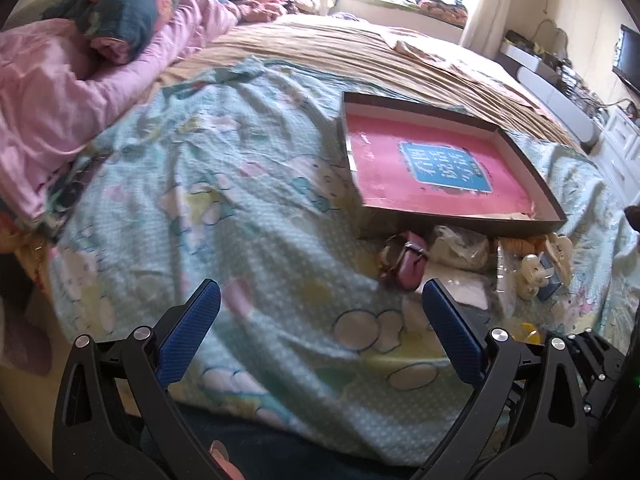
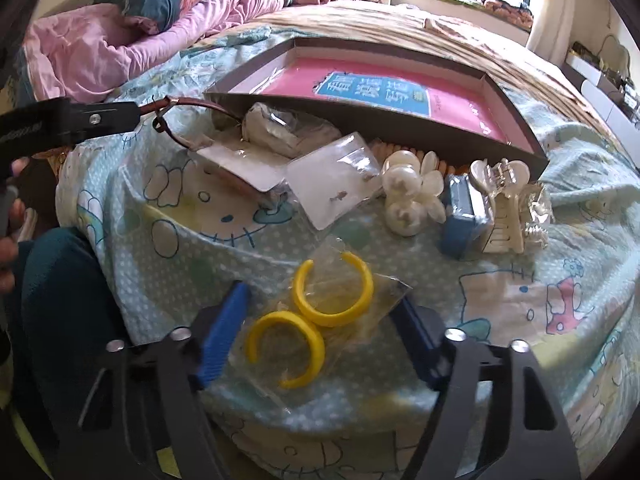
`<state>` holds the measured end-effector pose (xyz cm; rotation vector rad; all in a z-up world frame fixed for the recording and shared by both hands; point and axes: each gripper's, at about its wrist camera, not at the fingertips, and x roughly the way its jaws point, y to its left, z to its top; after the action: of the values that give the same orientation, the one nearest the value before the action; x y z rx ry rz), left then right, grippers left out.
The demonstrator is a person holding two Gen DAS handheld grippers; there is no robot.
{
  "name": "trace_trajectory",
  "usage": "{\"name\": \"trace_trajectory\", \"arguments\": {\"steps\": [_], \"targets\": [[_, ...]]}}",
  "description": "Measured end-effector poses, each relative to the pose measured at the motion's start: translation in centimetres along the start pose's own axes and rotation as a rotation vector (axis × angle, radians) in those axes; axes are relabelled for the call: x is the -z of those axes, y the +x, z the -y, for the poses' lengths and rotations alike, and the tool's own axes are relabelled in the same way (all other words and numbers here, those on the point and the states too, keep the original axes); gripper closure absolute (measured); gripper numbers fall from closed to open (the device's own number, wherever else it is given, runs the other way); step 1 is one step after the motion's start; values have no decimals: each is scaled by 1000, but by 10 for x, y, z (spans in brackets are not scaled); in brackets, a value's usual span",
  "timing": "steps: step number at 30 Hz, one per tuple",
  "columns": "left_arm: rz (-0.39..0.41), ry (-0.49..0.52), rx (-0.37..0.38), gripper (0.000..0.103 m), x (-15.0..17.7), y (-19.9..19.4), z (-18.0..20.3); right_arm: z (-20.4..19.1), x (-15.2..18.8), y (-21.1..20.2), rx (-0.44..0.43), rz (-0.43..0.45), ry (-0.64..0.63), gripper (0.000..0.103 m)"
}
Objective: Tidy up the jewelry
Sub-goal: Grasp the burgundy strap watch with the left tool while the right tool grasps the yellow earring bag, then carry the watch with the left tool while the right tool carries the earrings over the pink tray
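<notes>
- Right tongs (image 2: 316,320) straddle bagged yellow hoop earrings (image 2: 310,320) on the bed (image 2: 520,300), pads not visibly pressing.
- Left tongs (image 1: 320,312) spread, empty.
- Shallow box (image 2: 516,136) behind.

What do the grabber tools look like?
Both are black plastic frames with round silver screws. The left gripper has two flat dark blue fingers with a bumpy grid pattern. The right gripper has brighter blue fingers.
</notes>
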<state>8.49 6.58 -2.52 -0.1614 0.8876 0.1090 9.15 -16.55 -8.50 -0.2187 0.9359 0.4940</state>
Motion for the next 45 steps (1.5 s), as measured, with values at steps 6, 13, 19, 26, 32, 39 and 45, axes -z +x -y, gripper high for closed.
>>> {"name": "trace_trajectory", "arguments": {"steps": [6,13,19,26,32,39,45], "targets": [[-3,40,65,9,-10,11,14,10,-5,-3,-23,21,13,58],[-52,131,93,32,-12,31,33,27,-7,-13,-38,32,55,59],[-67,150,111,69,-14,39,36,41,-12,-27,-33,53,91,60],[-55,136,147,92,-23,32,35,50,-27,-40,-17,94,107,60],[-48,114,155,92,-36,21,28,55,-44,-48,-17,132,117,60],[-32,124,144,92,-61,6,27,64,-62,-55,-26,172,135,60],[-20,134,124,92,-81,1,28,73,-82,-55,-34,200,135,60]]}}
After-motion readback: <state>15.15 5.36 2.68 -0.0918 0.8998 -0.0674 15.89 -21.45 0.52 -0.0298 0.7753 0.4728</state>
